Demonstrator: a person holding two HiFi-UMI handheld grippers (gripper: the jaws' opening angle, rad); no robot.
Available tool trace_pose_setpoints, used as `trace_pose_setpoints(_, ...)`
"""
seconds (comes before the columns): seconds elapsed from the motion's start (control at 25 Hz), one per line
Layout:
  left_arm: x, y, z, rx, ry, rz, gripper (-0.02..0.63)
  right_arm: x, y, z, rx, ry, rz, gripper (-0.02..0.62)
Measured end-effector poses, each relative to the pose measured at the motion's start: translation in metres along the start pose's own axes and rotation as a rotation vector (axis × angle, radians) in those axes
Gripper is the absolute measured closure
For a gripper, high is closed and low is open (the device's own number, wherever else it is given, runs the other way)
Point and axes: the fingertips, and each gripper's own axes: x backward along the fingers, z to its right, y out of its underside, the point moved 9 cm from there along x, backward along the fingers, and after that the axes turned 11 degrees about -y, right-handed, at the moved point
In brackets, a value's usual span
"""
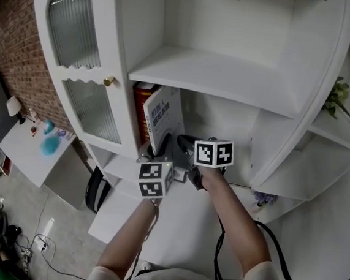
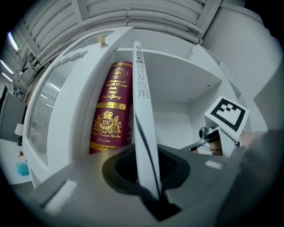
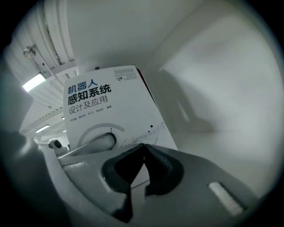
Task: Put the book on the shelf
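Note:
A white book point(image 1: 165, 114) with blue and black print on its cover stands on edge in the lower compartment of the white shelf unit point(image 1: 218, 73). It leans against a red and gold book point(image 1: 142, 105) at the compartment's left wall. My left gripper point(image 1: 161, 152) is shut on the white book's lower edge. In the left gripper view the book point(image 2: 143, 111) runs up edge-on from between the jaws, with the red book point(image 2: 111, 113) behind it. My right gripper point(image 3: 143, 148) is shut with nothing in it, its tips just in front of the book's cover point(image 3: 106, 106).
A ribbed glass cabinet door with a gold knob point(image 1: 108, 81) stands open to the left. The compartment to the right of the books holds nothing. A green plant point(image 1: 337, 96) sits on a side shelf at right. A black cable point(image 1: 219, 245) hangs below my right arm.

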Motion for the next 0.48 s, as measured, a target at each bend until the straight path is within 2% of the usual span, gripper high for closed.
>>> trace_pose_setpoints(0.16,0.004,-0.003,0.0,-0.047,-0.004,0.024,0.529,-0.014,-0.003,0.006,-0.024,-0.006,-0.048,0.594)
trace_pose_setpoints(0.32,0.017,-0.028,-0.005,-0.096,-0.04,0.133,0.503,-0.024,-0.006,0.007,-0.081,-0.013,-0.073,0.594)
trace_pose_setpoints(0.48,0.029,-0.036,-0.011,-0.128,-0.031,0.153,0.495,-0.031,-0.005,0.006,-0.109,0.007,-0.076,0.594)
